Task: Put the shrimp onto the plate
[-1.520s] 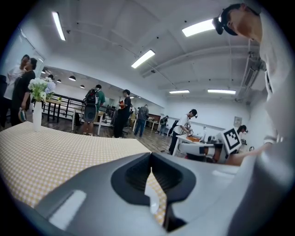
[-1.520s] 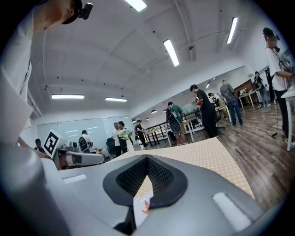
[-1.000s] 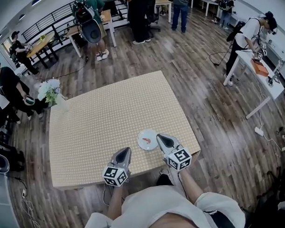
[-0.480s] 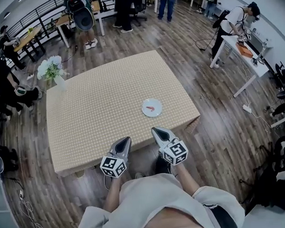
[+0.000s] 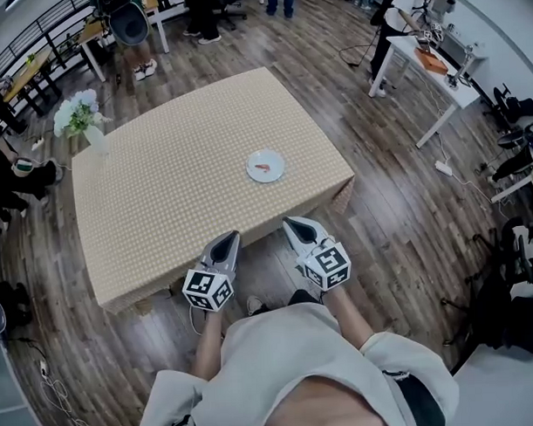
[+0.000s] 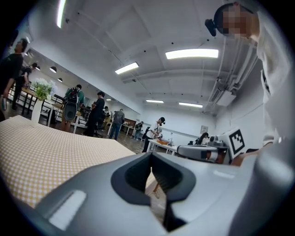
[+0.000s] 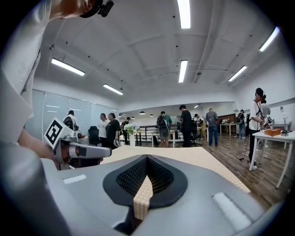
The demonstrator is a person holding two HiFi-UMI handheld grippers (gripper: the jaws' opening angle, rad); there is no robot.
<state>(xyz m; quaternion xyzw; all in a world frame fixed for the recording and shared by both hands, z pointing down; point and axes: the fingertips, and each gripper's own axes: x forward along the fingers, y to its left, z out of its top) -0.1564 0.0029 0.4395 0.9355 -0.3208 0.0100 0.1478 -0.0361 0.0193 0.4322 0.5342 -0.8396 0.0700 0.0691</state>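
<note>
Shrimp (image 5: 265, 168) on plate (image 5: 252, 175), well apart from left tongs (image 5: 230, 238) and right tongs (image 5: 290, 223)

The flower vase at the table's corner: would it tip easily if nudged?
Probably: the vase looks slim under a wide bunch of flowers, so likely top-heavy. It stands close to the table corner, so a tip could send it over the edge. Whether it is breakable cannot be told.

The shrimp (image 5: 265, 168) on the plate (image 5: 275, 159) is too small to show its shape
</note>
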